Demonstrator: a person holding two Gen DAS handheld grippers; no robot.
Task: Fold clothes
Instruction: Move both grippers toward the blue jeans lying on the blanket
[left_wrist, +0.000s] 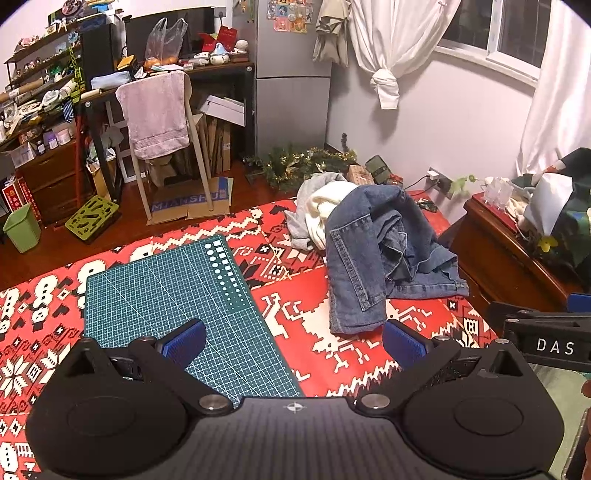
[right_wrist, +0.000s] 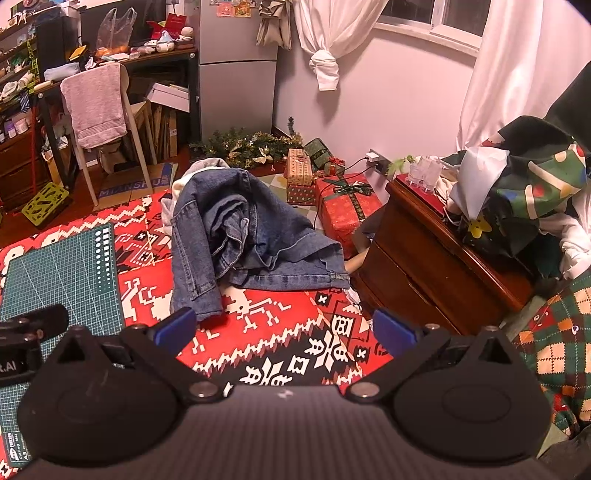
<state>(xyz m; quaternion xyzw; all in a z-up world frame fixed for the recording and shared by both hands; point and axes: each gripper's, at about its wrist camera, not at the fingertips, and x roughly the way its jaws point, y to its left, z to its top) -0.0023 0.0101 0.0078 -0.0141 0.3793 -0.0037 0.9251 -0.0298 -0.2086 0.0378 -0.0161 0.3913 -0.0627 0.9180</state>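
Down at the near edge, the left gripper (left_wrist: 293, 341) hangs over the bed with its blue-padded fingers (left_wrist: 184, 343) spread wide apart, nothing between them. Under its left finger lies the dark green gridded cutting mat (left_wrist: 166, 288), flat on the red, white and black patterned bedspread (left_wrist: 317, 332). The right gripper (right_wrist: 282, 328) is alongside, its blue pads (right_wrist: 391, 332) just as far apart and empty, poised above the bedspread near the bed's right edge; a slice of the left gripper's black body shows at the left edge of the right wrist view.

Just beyond both sets of fingers comes the task's thing: the crumpled blue denim jeans (left_wrist: 373, 251), heaped on the bedspread to the right of the mat, one leg trailing toward the grippers, neither gripper touching it. Behind the jeans, partly under them, sits a pile of grey and cream clothing (left_wrist: 317, 206).

To the right, beside the bed, stands a dark wooden nightstand (right_wrist: 424, 251) with a green patterned cloth (right_wrist: 535, 184) bunched on top. On the floor past the bed's far corner are red and gold wrapped gift boxes (right_wrist: 343, 210) and a green tinsel garland (right_wrist: 251, 146). Farther back, a pink towel (left_wrist: 157, 110) drapes over a pale chair, a grey refrigerator (left_wrist: 291, 74) stands against the wall, and white knotted curtains (left_wrist: 384, 48) hang by the window.
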